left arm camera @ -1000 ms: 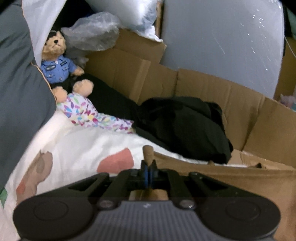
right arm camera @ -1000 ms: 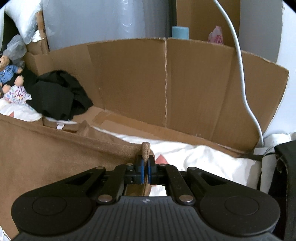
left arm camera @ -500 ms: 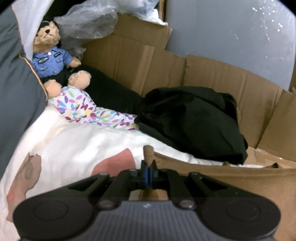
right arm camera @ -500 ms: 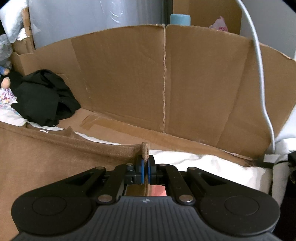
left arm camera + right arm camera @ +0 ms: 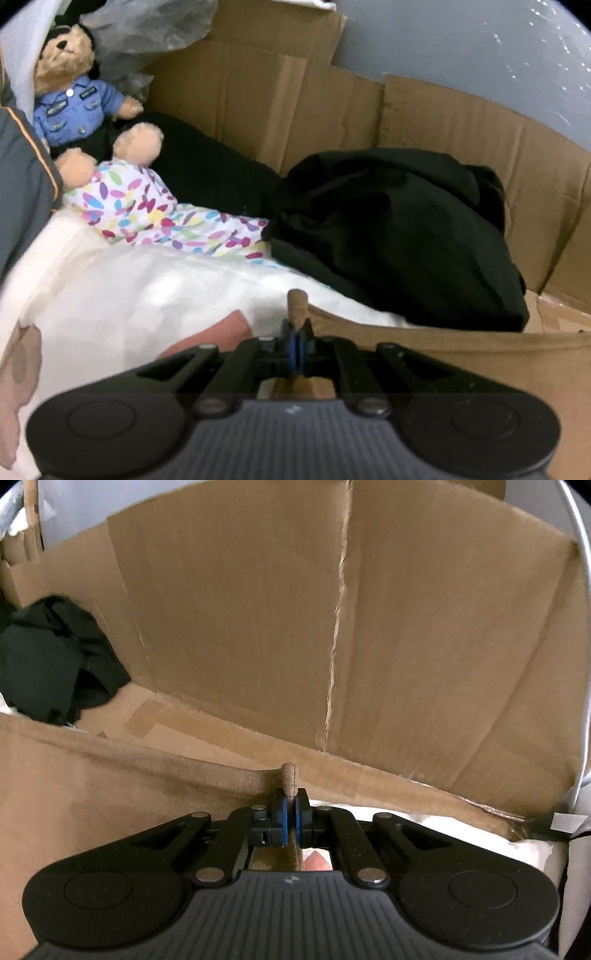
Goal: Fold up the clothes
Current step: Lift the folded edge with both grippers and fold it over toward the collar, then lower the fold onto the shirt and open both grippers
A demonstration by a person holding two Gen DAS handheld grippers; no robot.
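Note:
A brown garment [image 5: 461, 362] is stretched between my two grippers over a white patterned bedsheet [image 5: 122, 295]. My left gripper [image 5: 296, 334] is shut on one corner of it, and a nub of brown cloth sticks up past the blue pads. In the right wrist view the same brown garment [image 5: 92, 786] spreads to the left, its top edge taut. My right gripper [image 5: 290, 812] is shut on the other corner, cloth pinched between its pads. How the garment hangs below the grippers is hidden.
A black garment [image 5: 399, 236] lies crumpled at the back, also black garment [image 5: 51, 668]. A teddy bear [image 5: 74, 99] in a blue shirt and a flowered cloth [image 5: 147, 210] sit at the left. Cardboard walls [image 5: 332, 620] stand close behind the bed.
Both grippers have moved forward and down with the brown garment held taut. The cardboard wall, black garment and teddy bear now appear nearer and larger.

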